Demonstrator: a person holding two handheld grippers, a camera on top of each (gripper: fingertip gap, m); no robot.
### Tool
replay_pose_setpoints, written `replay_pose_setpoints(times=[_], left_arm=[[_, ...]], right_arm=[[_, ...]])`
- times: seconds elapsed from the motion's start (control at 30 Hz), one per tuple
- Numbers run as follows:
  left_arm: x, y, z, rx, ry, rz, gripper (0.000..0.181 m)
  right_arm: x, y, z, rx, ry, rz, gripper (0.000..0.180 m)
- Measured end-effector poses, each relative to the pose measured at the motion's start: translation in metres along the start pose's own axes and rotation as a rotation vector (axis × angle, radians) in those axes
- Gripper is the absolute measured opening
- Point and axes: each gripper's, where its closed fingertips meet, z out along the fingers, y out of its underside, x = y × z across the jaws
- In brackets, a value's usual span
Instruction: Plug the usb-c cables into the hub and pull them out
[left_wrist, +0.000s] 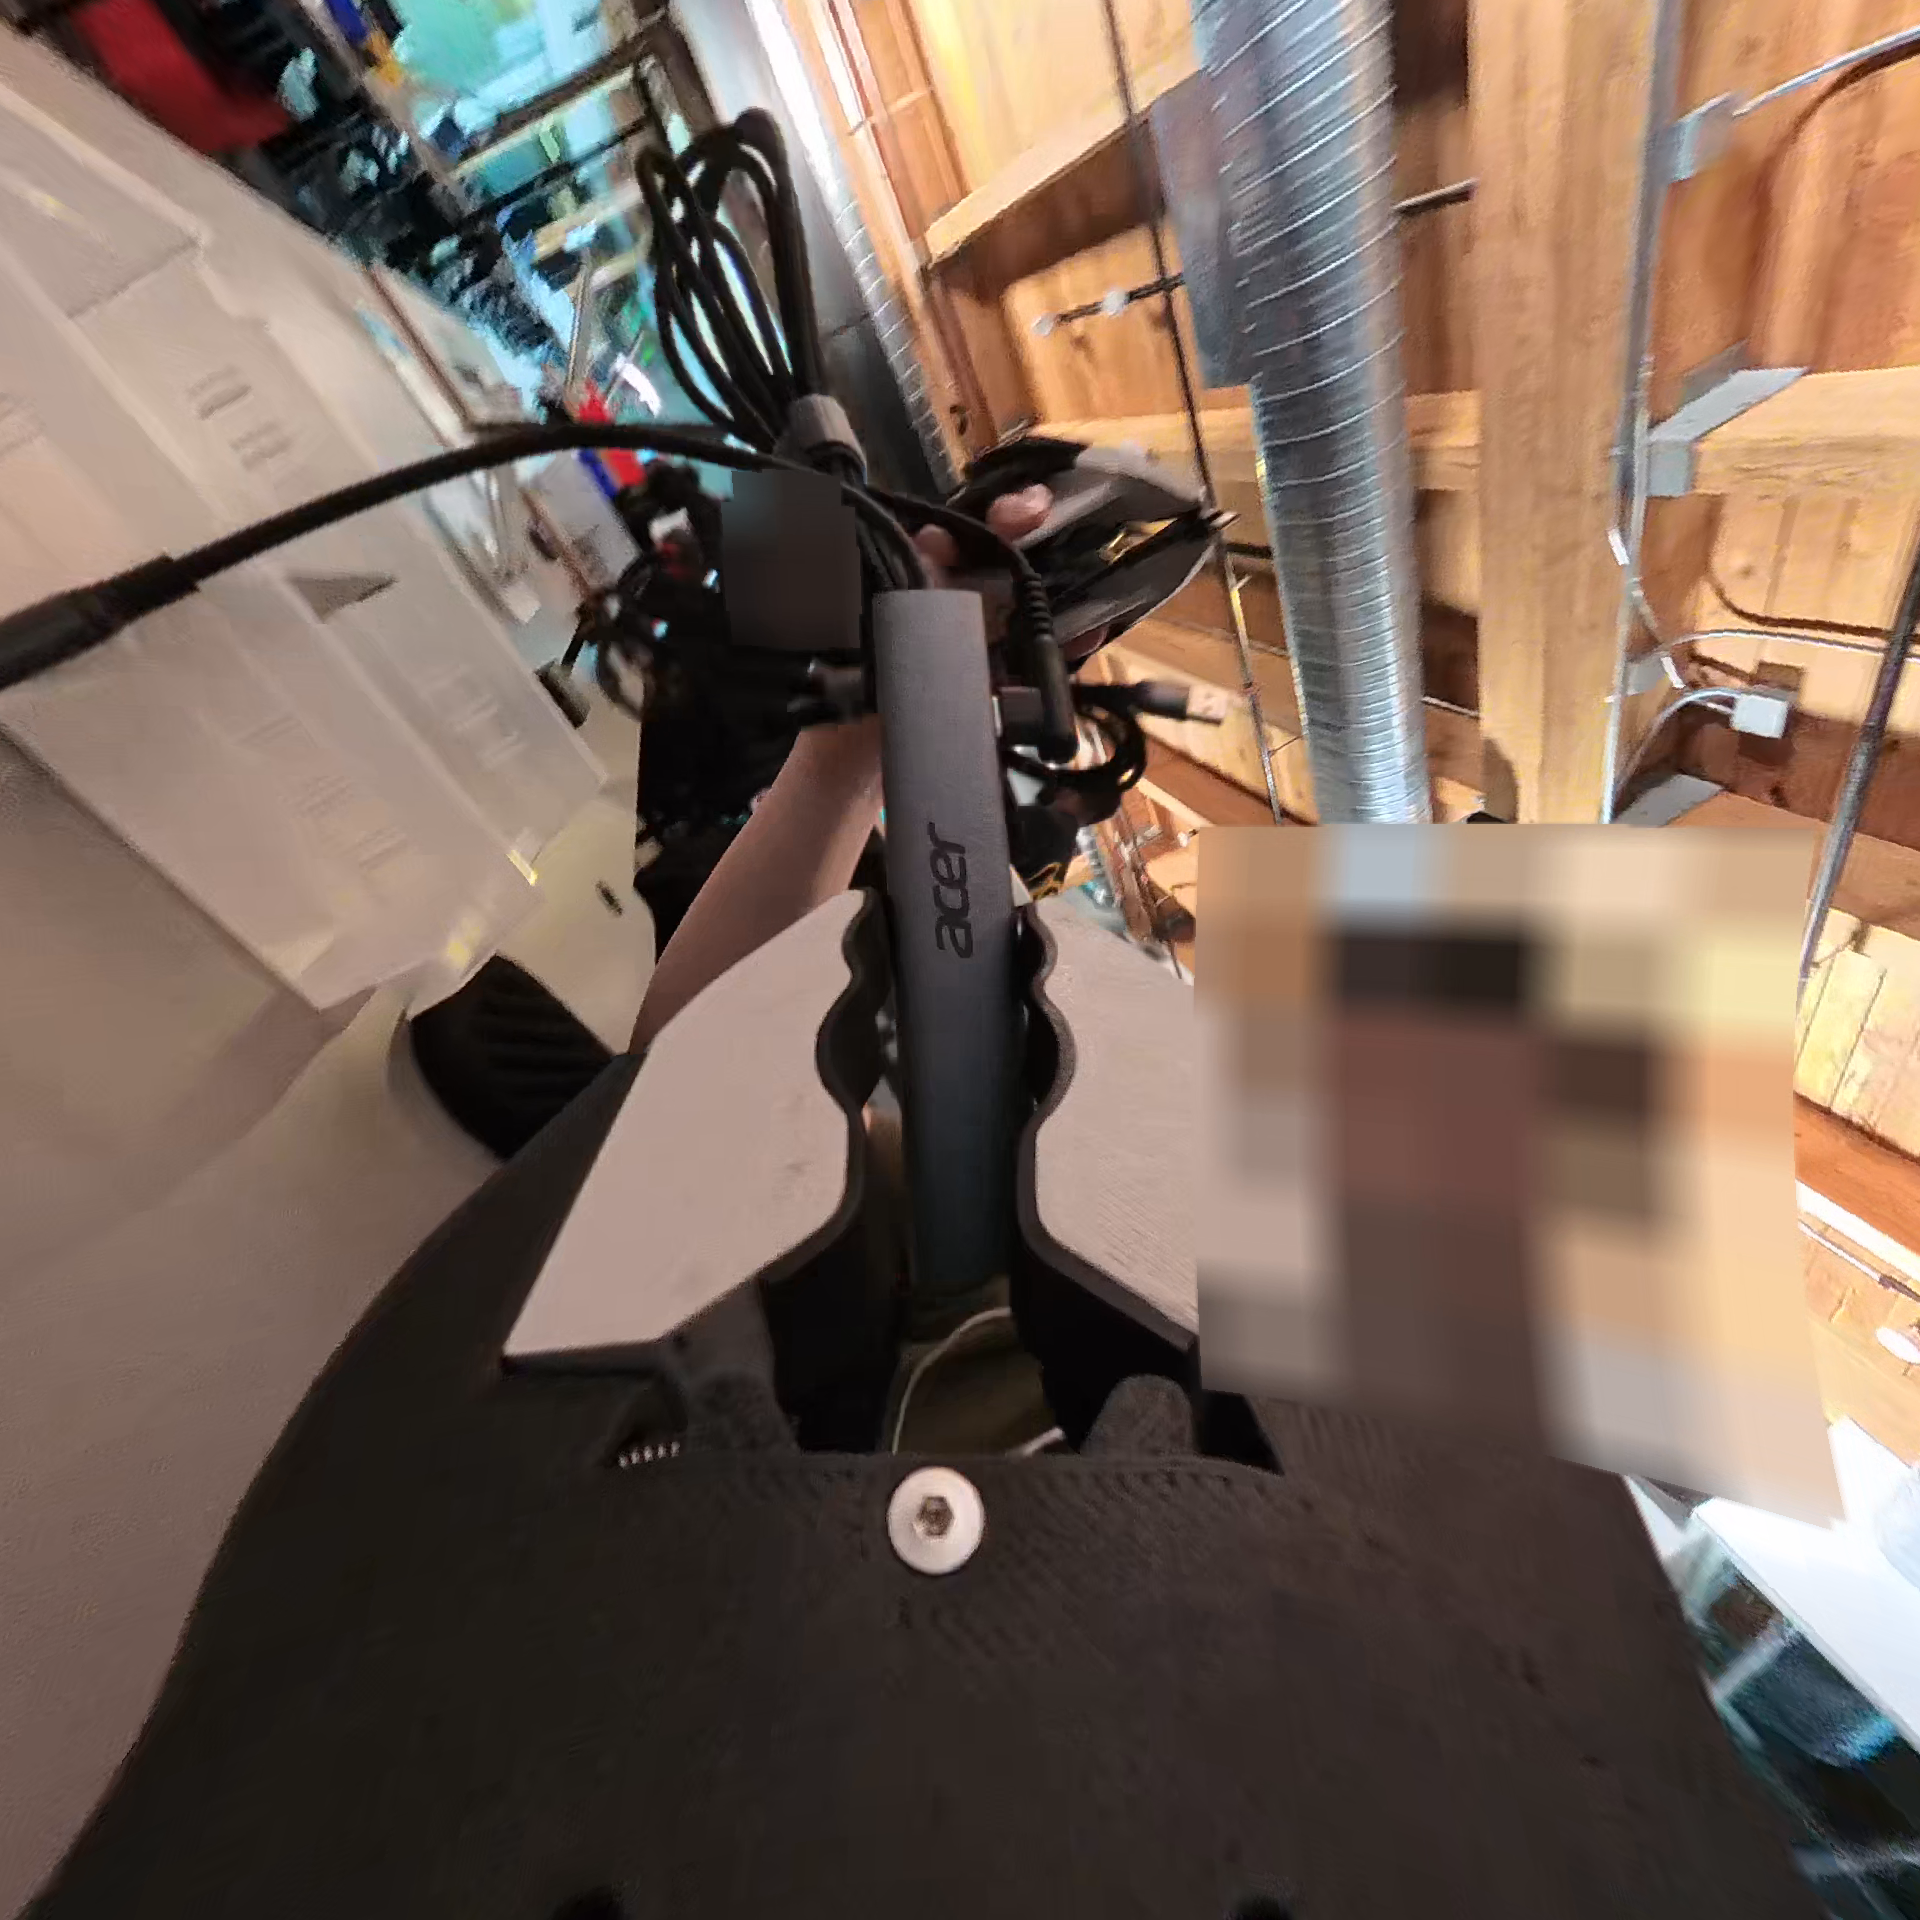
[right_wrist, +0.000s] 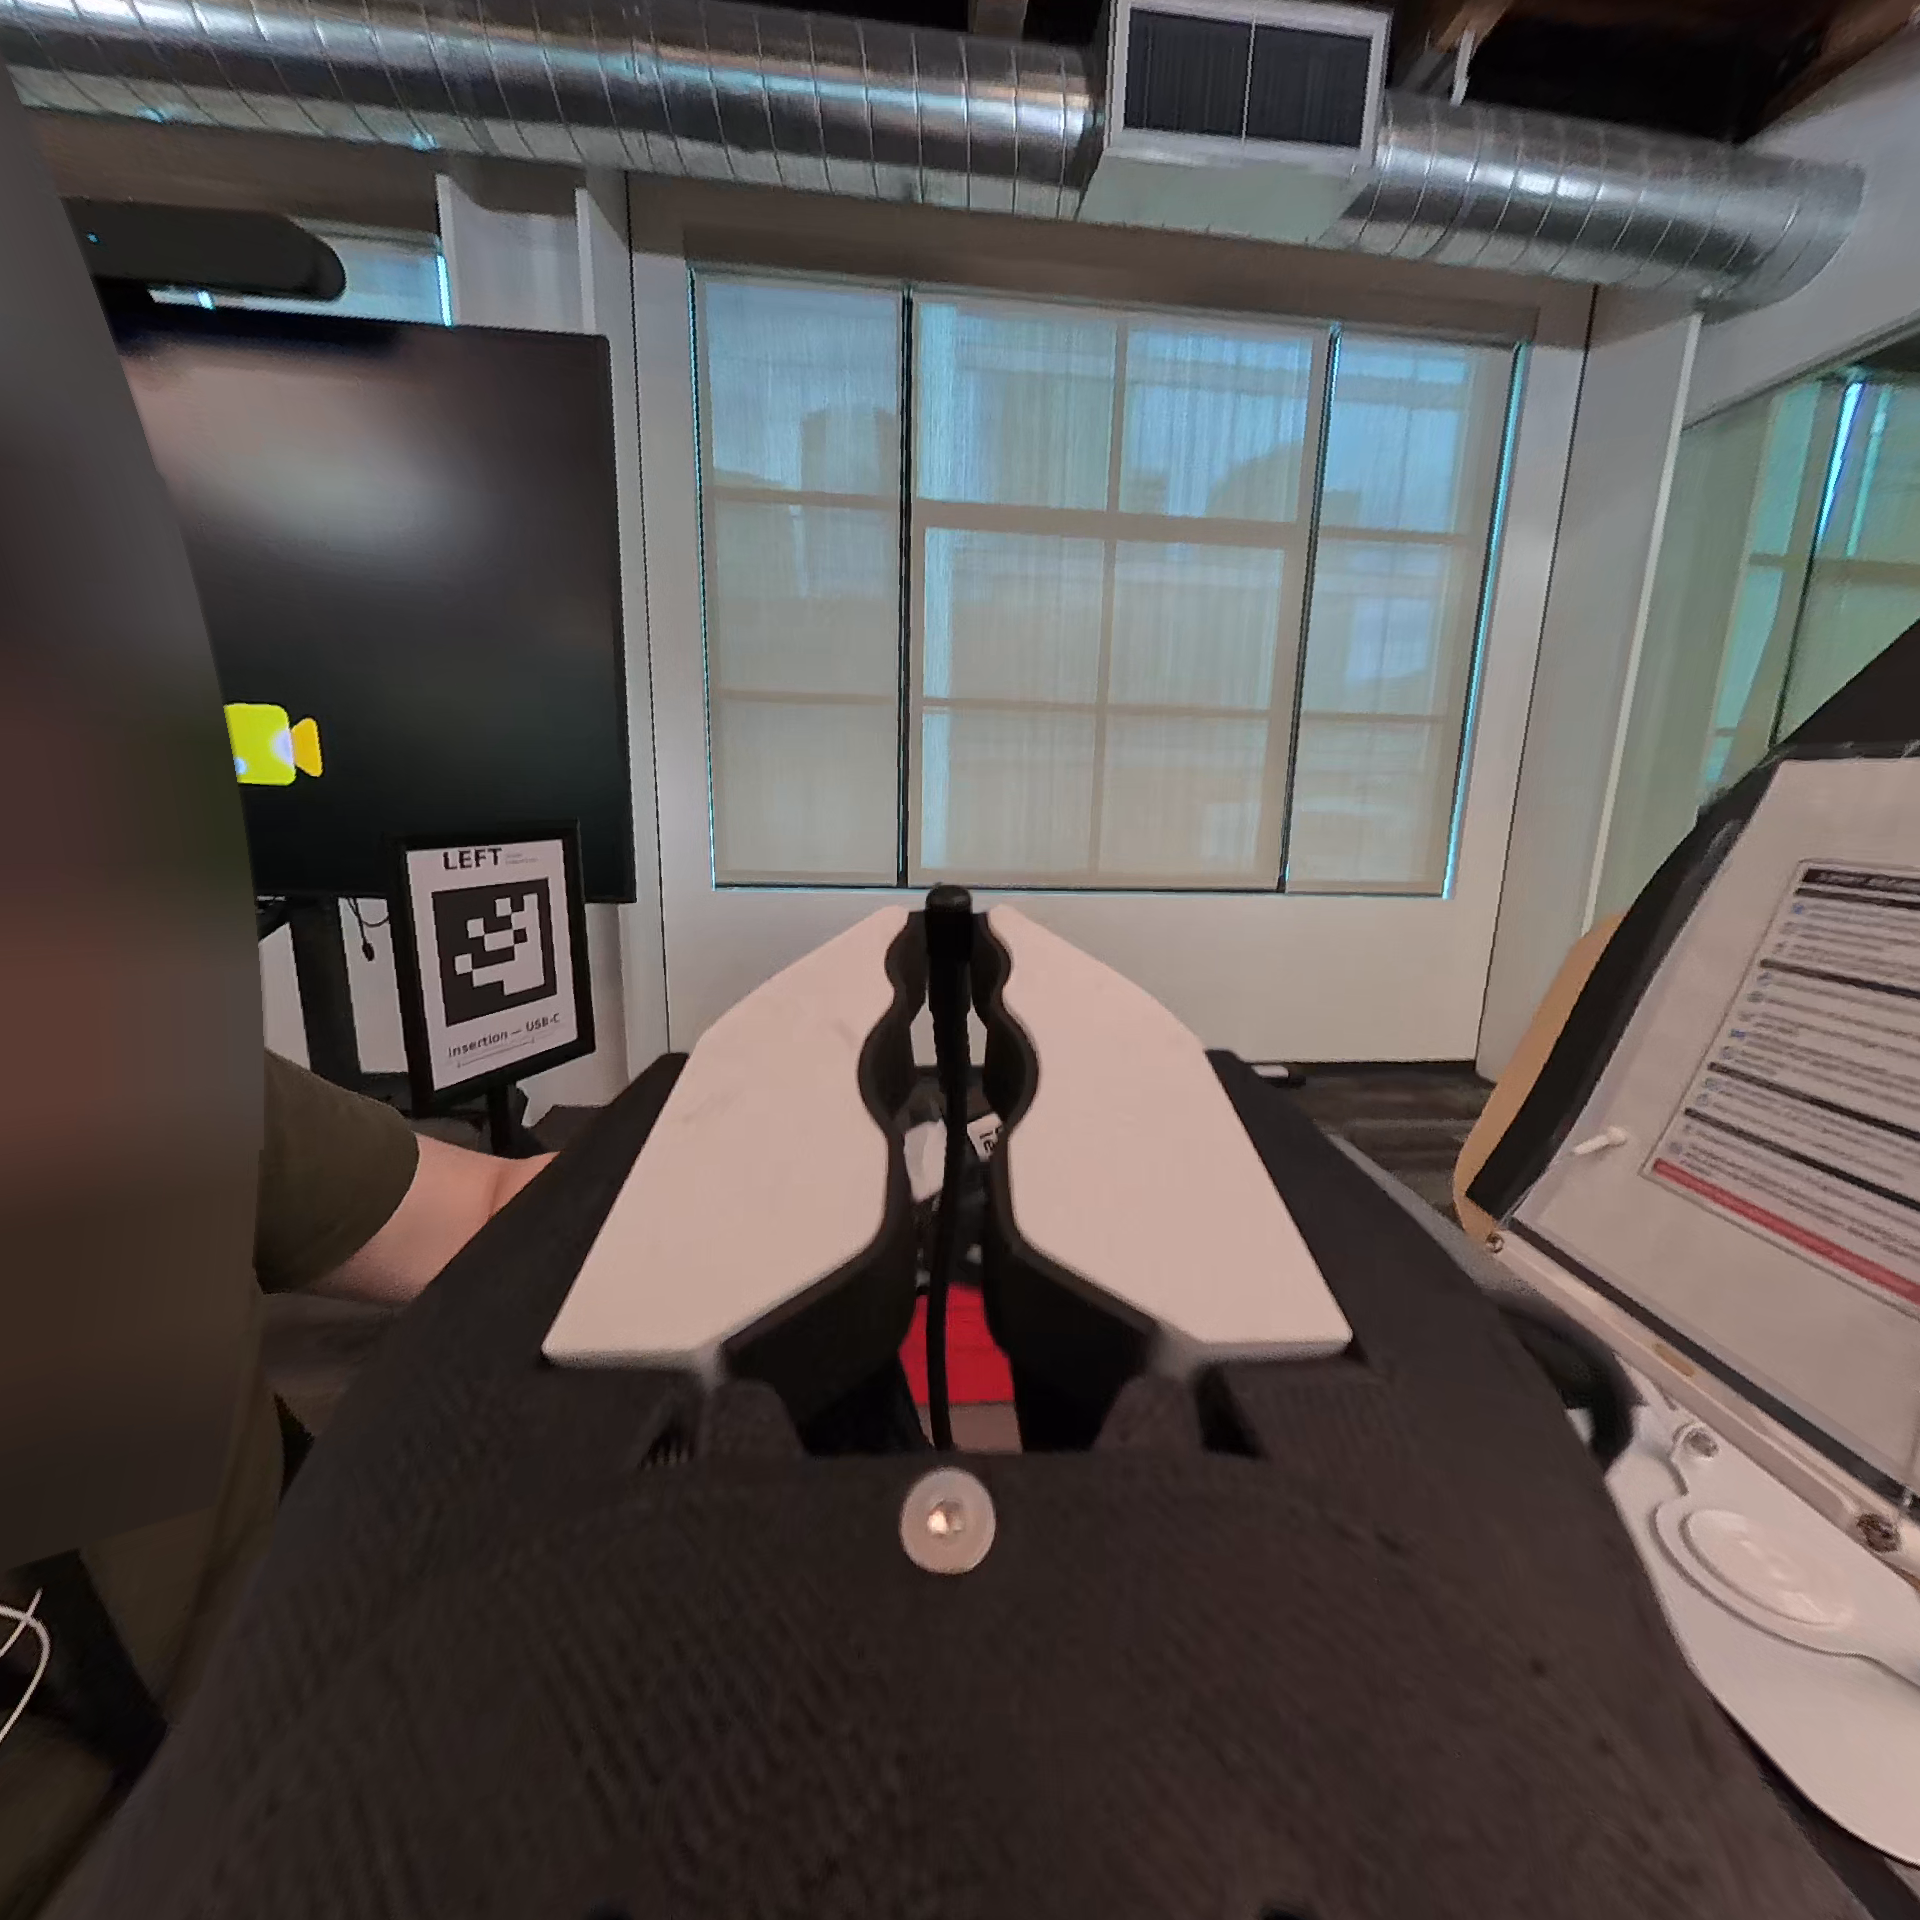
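In the left wrist view my left gripper (left_wrist: 943, 914) is shut on a long dark grey hub (left_wrist: 940, 831), which sticks out forward past the fingertips, raised in the air. Several black cables (left_wrist: 717, 270) hang bundled around its far end, with loose plugs (left_wrist: 1174, 698) beside it. One black cable (left_wrist: 312, 509) runs off to the left edge. In the right wrist view my right gripper (right_wrist: 948, 920) is shut on a black usb-c cable (right_wrist: 945, 1039), its plug end poking out just past the fingertips and the cord running back between the fingers.
A person's hand (left_wrist: 1013, 520) and another gripper sit behind the hub. White bins (left_wrist: 239, 582) lie left; wooden beams and a metal duct (left_wrist: 1320, 416) right. The right wrist view shows a window (right_wrist: 1112, 592), a dark screen (right_wrist: 416, 603), a marker sign (right_wrist: 497, 961) and a framed sheet (right_wrist: 1766, 1060). Left tips to right tips: about 20 centimetres.
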Motion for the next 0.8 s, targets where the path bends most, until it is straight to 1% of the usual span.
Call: replay_pose_setpoints(times=[0.2,0.27,0.3,0.43,0.47,0.53,0.6,0.73,0.8], left_arm=[[0.028,-0.03,0.001,0.192,0.117,0.155,0.025],[0.036,-0.036,0.002,0.236,0.153,0.195,0.023],[0.038,-0.039,0.004,0.252,0.157,0.22,0.025],[0.04,-0.041,0.012,0.263,0.118,0.316,0.024],[0.041,-0.04,0.015,0.263,0.11,0.335,0.026],[0.042,-0.04,0.019,0.258,0.09,0.376,0.024],[0.04,-0.039,0.024,0.251,0.039,0.425,0.023],[0.032,-0.042,0.029,0.243,-0.135,0.603,0.023],[0.04,-0.044,0.03,0.276,-0.135,0.67,0.023]], right_arm=[[-0.001,0.014,0.018,-0.039,-0.012,0.014,0.008],[0.001,0.019,0.023,-0.051,-0.012,0.024,0.008],[0.002,0.022,0.025,-0.06,-0.013,0.031,0.007],[0.006,0.037,0.035,-0.105,-0.005,0.046,0.007],[0.008,0.04,0.036,-0.113,-0.001,0.048,0.008],[0.011,0.044,0.038,-0.124,0.003,0.054,0.008],[0.014,0.047,0.038,-0.127,0.009,0.061,0.008],[0.017,0.047,0.036,-0.122,0.016,0.068,0.008],[0.017,0.046,0.035,-0.12,0.019,0.065,0.008]])
